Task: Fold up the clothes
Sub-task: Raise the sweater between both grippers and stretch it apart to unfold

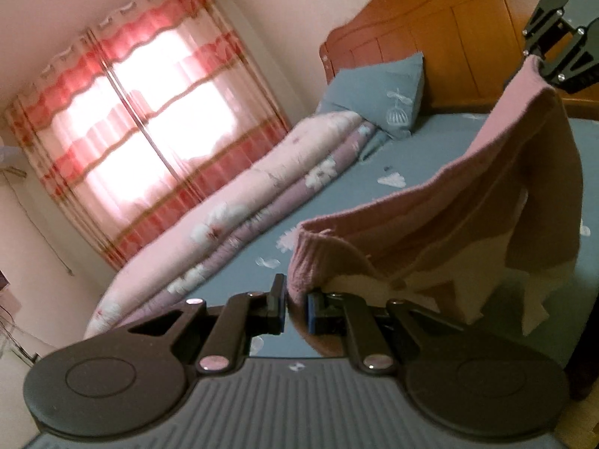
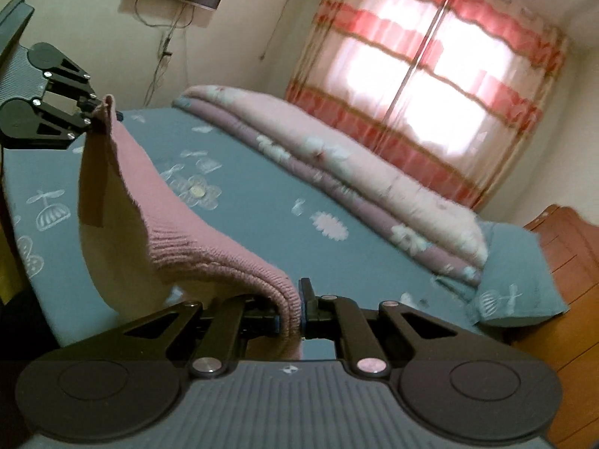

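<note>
The soft, floppy pink sweater [image 1: 441, 202] was held up by its thick edge, pinched tight in the left gripper [image 1: 297, 308] and right gripper [image 2: 295, 318].

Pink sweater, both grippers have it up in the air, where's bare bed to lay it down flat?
Free: the blue sheet between the folded quilt and the near bed edge, under the sweater. Crowded: the quilt's side and the pillow by the headboard.
</note>
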